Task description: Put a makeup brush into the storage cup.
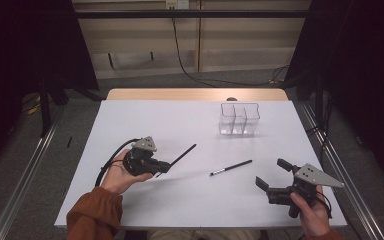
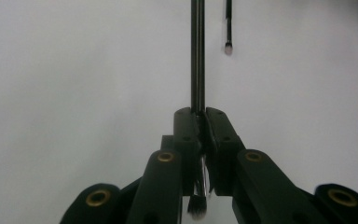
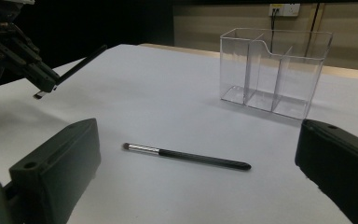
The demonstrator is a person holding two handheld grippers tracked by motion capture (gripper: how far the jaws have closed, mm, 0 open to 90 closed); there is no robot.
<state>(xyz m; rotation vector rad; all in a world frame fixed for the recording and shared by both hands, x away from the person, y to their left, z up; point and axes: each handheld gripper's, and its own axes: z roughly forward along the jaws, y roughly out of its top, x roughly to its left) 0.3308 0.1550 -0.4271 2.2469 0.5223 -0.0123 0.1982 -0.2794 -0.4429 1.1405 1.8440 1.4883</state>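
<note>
The left hand-held gripper is clamped on a thin black brush, gripping it low, close to the bristle end, so that the long handle sticks out toward two o'clock, lifted off the surface. In the left gripper view the brush runs straight up from between the closed jaws, its bristles just below them. That grip near one end is the weak point: the long free handle could swing or pivot between the pads if it knocks anything, and it may slip out or tip crooked on its way to the clear box at one o'clock. The box has narrow compartments with thin walls; a handle coming in tilted could catch a rim and push the light box along.

The right hand-held gripper stands apart and empty at five o'clock. A second brush lies flat just ahead of it, bristles toward the left hand; the swinging handle could nudge it.

The surface is a plain white sheet over a wooden top. Around it are dark curtains, grey floor, metal rails and a cable trailing from a wall socket.
</note>
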